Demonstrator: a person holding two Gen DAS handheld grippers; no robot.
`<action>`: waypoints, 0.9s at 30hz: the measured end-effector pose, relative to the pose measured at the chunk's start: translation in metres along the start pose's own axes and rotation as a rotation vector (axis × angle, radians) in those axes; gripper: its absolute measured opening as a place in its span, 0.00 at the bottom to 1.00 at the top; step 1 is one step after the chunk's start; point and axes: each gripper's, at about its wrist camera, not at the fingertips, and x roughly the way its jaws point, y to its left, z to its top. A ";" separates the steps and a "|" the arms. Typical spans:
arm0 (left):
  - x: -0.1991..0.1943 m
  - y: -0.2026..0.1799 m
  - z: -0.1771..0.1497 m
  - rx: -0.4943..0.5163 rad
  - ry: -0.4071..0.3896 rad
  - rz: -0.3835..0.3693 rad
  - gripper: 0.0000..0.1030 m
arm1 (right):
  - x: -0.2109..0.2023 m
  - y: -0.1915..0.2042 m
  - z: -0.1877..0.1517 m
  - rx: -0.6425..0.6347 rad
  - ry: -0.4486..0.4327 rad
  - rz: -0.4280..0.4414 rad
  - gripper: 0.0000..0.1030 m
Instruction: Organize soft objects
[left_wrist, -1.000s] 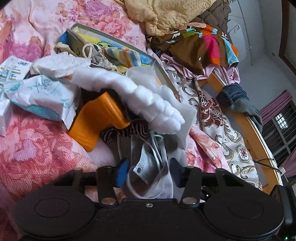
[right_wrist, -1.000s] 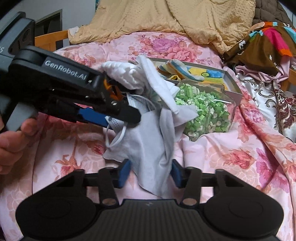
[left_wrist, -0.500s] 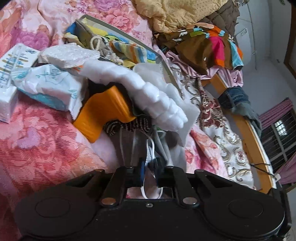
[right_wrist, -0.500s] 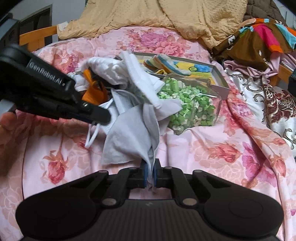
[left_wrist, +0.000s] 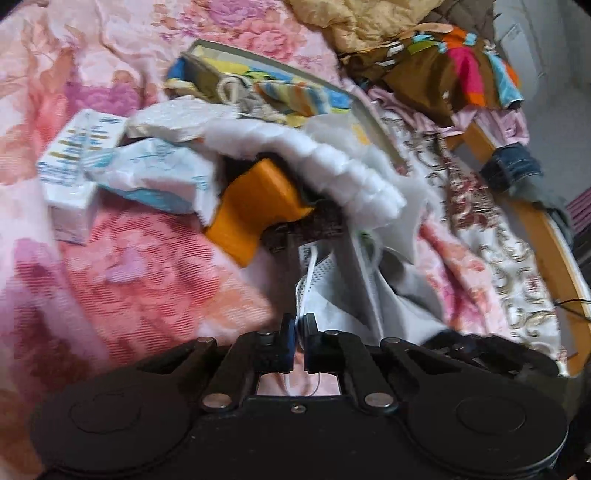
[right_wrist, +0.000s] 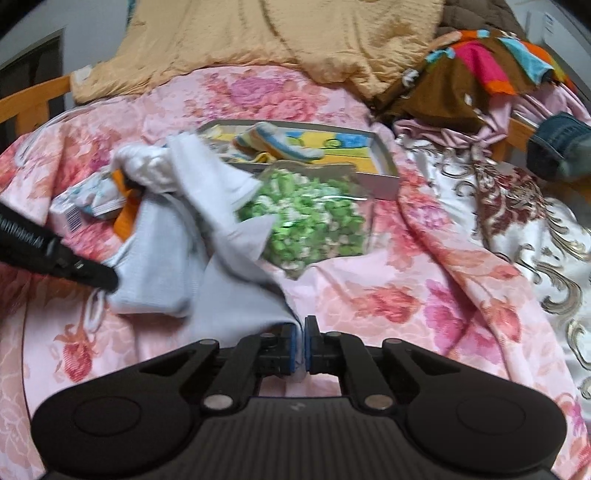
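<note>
A pile of soft things lies on the pink flowered bedspread (right_wrist: 388, 295). My left gripper (left_wrist: 300, 341) is shut on a white face mask (left_wrist: 325, 291), whose ear loop runs up between the pads. In the right wrist view the left gripper (right_wrist: 107, 278) enters from the left and pinches the mask (right_wrist: 155, 269). My right gripper (right_wrist: 300, 350) is shut on a corner of a grey cloth (right_wrist: 236, 306) that stretches up into the pile. White puffy padding (left_wrist: 332, 166) drapes over an orange piece (left_wrist: 255, 206) behind the mask.
A tissue pack (left_wrist: 155, 173) and a white box (left_wrist: 70, 173) lie left of the pile. Behind it sit a grey tray (right_wrist: 384, 181) of colourful cloths and a bag of green pieces (right_wrist: 310, 221). The wooden bed frame (left_wrist: 546, 229) bounds the right side, with heaped blankets at the back.
Both grippers went from open to shut, the left on the mask, the right on the grey cloth. The cloth is now drawn out flatter toward the right gripper.
</note>
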 end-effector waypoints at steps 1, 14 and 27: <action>0.000 0.002 0.000 -0.005 0.006 0.011 0.04 | 0.000 -0.003 0.000 0.007 0.001 -0.007 0.05; 0.001 0.007 -0.001 -0.117 -0.018 -0.154 0.33 | 0.005 0.002 -0.002 0.027 0.010 0.093 0.13; 0.006 -0.003 0.003 -0.104 -0.076 -0.279 0.62 | 0.005 0.009 -0.003 0.024 0.014 0.171 0.41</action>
